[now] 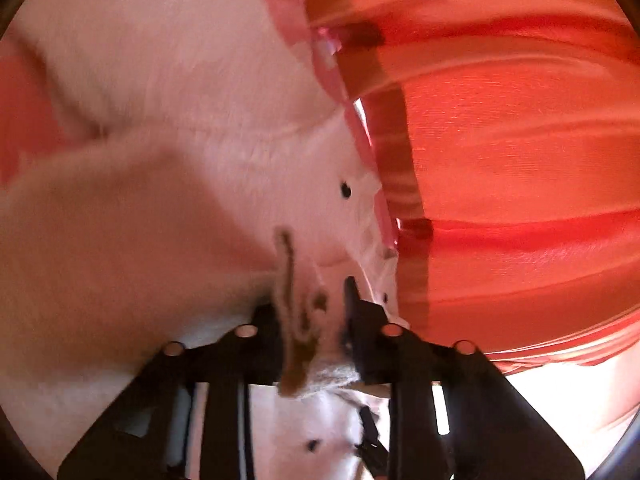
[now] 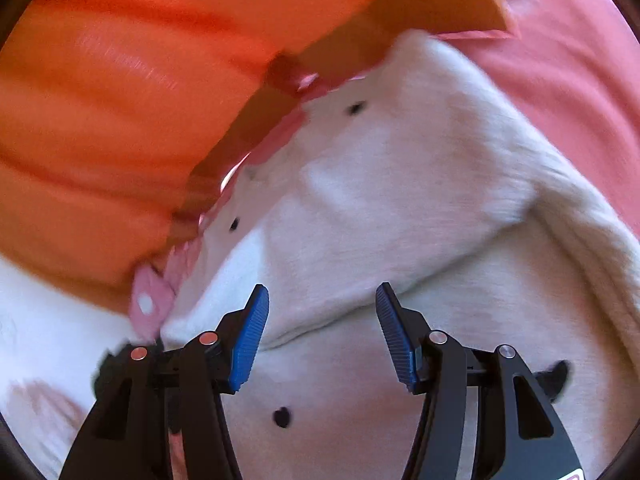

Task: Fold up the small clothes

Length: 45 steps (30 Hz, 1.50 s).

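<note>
A small white fleecy garment (image 1: pixel 180 120) with black dots and a pink frilled edge (image 1: pixel 288 12) fills the left wrist view. My left gripper (image 1: pixel 316 316) is shut on a bunched fold of it, beside a brown stitched mark (image 1: pixel 289 276). The picture is blurred. In the right wrist view the same white garment (image 2: pixel 400 200) lies creased under my right gripper (image 2: pixel 322 332). Its blue pads (image 2: pixel 250 336) stand well apart, open, and touch no cloth. A black heart-shaped dot (image 2: pixel 282 416) shows between the finger arms.
An orange-red cloth (image 1: pixel 520 140) with long folds lies along the garment's frilled side, and it shows again as the orange cloth (image 2: pixel 100 100). Pink fabric (image 2: pixel 580 60) lies beyond the garment at the upper right. A pink tab with a white spot (image 2: pixel 148 304) sticks out by the right gripper.
</note>
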### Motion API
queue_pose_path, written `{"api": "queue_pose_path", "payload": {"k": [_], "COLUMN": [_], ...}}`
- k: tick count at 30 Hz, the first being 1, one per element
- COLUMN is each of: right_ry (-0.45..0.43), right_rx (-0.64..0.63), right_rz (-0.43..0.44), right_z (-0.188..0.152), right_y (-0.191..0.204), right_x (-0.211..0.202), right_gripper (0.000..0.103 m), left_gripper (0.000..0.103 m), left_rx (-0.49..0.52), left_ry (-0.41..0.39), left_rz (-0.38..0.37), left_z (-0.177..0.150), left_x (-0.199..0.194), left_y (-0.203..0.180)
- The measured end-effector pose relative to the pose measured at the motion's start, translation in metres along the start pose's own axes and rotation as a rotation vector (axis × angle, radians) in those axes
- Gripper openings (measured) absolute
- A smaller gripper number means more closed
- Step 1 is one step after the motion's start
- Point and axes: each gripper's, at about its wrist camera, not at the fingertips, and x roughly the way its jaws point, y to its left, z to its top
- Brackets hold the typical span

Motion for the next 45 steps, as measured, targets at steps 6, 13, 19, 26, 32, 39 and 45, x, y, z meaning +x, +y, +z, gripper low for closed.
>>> {"api": "queue_pose_path", "payload": {"k": [6, 13, 19, 26, 32, 39, 45], "right_ry": [-0.022, -0.029, -0.078, -0.110, -0.280, -0.273, -0.210], "right_rx": [0.052, 0.041, 0.088, 0.114, 0.002, -0.037, 0.046], "right_rz": [-0.018, -0.043, -0.058, -0.066, -0.001, -0.182, -0.244], "right_z": [0.005, 0.005, 0.017, 0.037, 0.048, 0.061, 0.062], "right_y": [-0.012, -0.010, -0.023, -0.034, -0.016, -0.036, -0.043], "right_x": [-0.004, -0.002, -0.010, 0.000, -0.034, -0.028, -0.009], "right_gripper": [0.055, 0.055, 0.055, 0.047, 0.008, 0.007, 0.012], "left_gripper": [0.057, 0.050, 0.049, 0.011, 0.006, 0.001, 0.001], "left_rx": [-0.026, -0.055, -0.001, 0.017, 0.182, 0.378, 0.216], "left_ry": [0.051, 0.079, 0.079, 0.118, -0.031, -0.149, -0.088], "left_rz": [0.079, 0.015, -0.048, 0.002, -0.029, 0.162, 0.100], "left_z": [-0.018, -0.031, -0.020, -0.006, 0.001, 0.014, 0.025], "left_x": [0.005, -0.005, -0.012, 0.016, -0.009, -0.010, -0.007], "left_y": [-0.005, -0.010, -0.024, -0.005, -0.034, -0.036, -0.011]}}
